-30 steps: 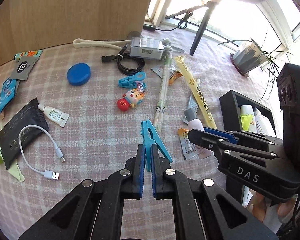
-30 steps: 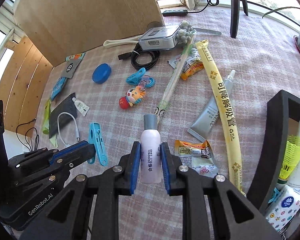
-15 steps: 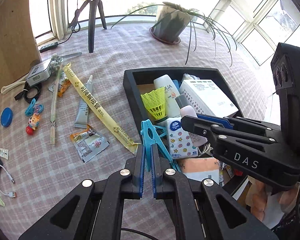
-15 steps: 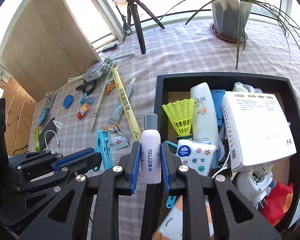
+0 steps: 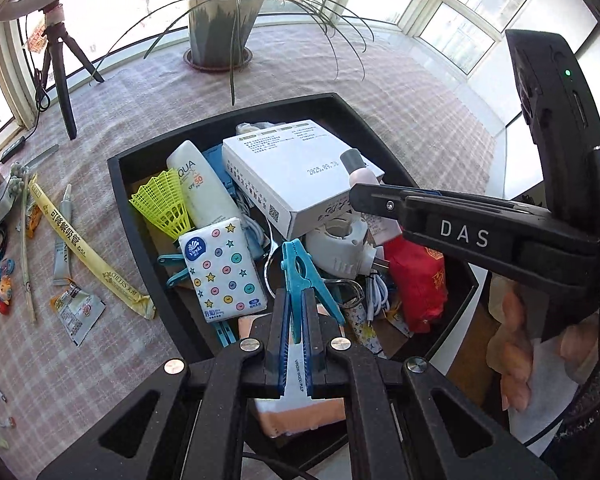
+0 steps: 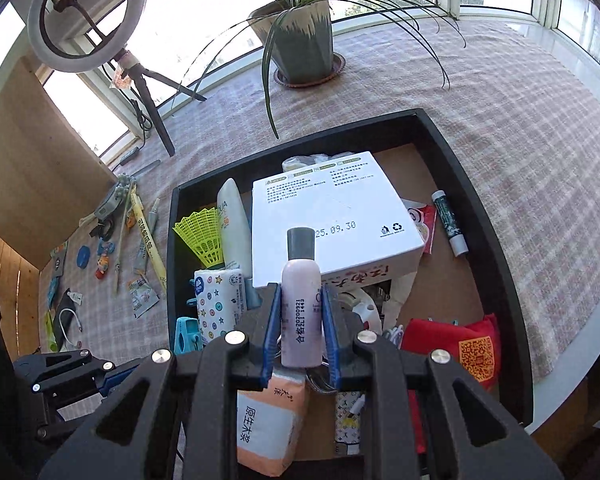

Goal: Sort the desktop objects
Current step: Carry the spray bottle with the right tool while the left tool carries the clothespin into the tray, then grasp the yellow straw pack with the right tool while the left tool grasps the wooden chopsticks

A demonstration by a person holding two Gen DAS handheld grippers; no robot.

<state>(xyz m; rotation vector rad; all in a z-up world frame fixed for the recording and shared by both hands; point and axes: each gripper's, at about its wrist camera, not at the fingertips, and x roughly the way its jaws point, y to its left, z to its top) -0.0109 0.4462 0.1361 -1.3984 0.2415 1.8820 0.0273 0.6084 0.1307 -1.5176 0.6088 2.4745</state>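
Note:
My left gripper (image 5: 295,316) is shut on a blue clothespin (image 5: 300,272) and holds it above the near part of the black tray (image 5: 140,216). My right gripper (image 6: 300,320) is shut on a small pink bottle with a grey cap (image 6: 301,300) and holds it over the same tray (image 6: 496,216). The bottle's cap also shows in the left wrist view (image 5: 352,160). The tray holds a white box (image 6: 332,212), a sunscreen tube (image 5: 204,184), a yellow shuttlecock (image 5: 164,204), a tissue pack (image 5: 220,272) and a red pouch (image 6: 460,344).
Left of the tray on the checked cloth lie a long yellow straw packet (image 5: 80,248), a grey tube (image 5: 62,240), a sachet (image 5: 80,312) and small toys (image 6: 102,260). A potted plant (image 6: 300,40) and a ring-light tripod (image 6: 140,80) stand behind.
Both grippers have swung right from the cluttered cloth to above the black tray, each carrying its object. The clothespin and bottle now hang over the tray's contents.

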